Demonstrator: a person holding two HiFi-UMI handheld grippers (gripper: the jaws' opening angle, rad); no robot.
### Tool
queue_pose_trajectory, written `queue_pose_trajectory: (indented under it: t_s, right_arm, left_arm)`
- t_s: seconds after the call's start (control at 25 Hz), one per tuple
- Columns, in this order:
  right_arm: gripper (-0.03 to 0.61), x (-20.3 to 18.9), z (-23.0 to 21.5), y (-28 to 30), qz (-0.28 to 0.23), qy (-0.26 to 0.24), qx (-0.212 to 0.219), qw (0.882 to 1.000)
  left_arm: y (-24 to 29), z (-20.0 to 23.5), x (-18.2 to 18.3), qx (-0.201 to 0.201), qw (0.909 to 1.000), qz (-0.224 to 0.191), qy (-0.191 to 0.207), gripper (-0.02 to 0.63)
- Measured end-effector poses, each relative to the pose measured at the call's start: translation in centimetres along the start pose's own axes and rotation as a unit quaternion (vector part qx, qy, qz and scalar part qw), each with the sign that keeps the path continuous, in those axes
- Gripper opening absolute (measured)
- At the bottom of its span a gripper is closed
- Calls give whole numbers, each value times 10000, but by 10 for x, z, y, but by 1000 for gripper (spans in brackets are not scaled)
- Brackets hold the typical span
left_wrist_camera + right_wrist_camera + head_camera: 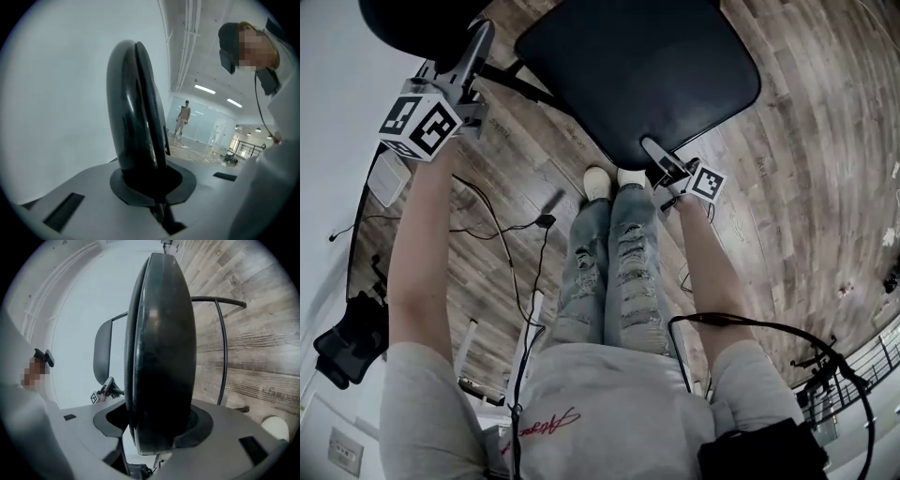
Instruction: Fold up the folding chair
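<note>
The folding chair stands open in front of me, its black padded seat point(637, 66) at the top middle of the head view and its black backrest point(412, 23) at the top left. My left gripper point(478, 42) sits at the backrest's lower edge, shut on it. That glossy edge point(133, 108) rises from between its jaws. My right gripper point(659, 157) is at the seat's front edge. The seat point(161, 352) stands edge-on between its jaws with a gap on each side, so it is open. A thin black frame tube point(222, 348) curves beside the seat.
Wood-plank floor point(806, 187) lies under the chair, with black cables point(502, 225) trailing at the left. The person's legs and white shoes point(609, 178) stand just before the seat. A white wall point(328, 112) runs along the left. Black gear point(347, 342) sits low left.
</note>
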State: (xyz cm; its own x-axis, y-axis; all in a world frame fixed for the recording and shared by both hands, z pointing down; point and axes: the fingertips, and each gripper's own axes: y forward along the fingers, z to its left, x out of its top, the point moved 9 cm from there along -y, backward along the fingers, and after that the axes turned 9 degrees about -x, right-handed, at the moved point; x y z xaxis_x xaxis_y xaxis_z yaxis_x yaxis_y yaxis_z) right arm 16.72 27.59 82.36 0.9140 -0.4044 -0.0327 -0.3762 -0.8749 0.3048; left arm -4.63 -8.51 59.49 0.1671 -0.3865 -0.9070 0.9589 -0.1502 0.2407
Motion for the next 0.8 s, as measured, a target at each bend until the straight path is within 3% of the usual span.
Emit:
queue_pose_trajectory:
  t_s: [0.12, 0.36, 0.56, 0.68, 0.8]
  right_arm:
    - [259, -3, -2, -2, 20, 55, -1, 10000]
    - [249, 2, 14, 3, 173, 164, 32, 9997]
    - [244, 16, 94, 27, 724, 748, -316, 9941]
    - [216, 26, 156, 65, 1112, 923, -477, 9884]
    - [198, 30, 210, 107, 1117, 1392, -735, 9812]
  left_arm:
    - [-2, 1, 3, -278, 9994, -86, -195, 15]
    - [0, -8, 10, -245, 9996, -108, -26, 15]
    - [-2, -30, 52, -246, 9971, -541, 477, 15]
    - [-1, -39, 82, -240, 9930, -471, 1052, 17]
    - [3, -33, 99, -239, 9880, -302, 1495, 26]
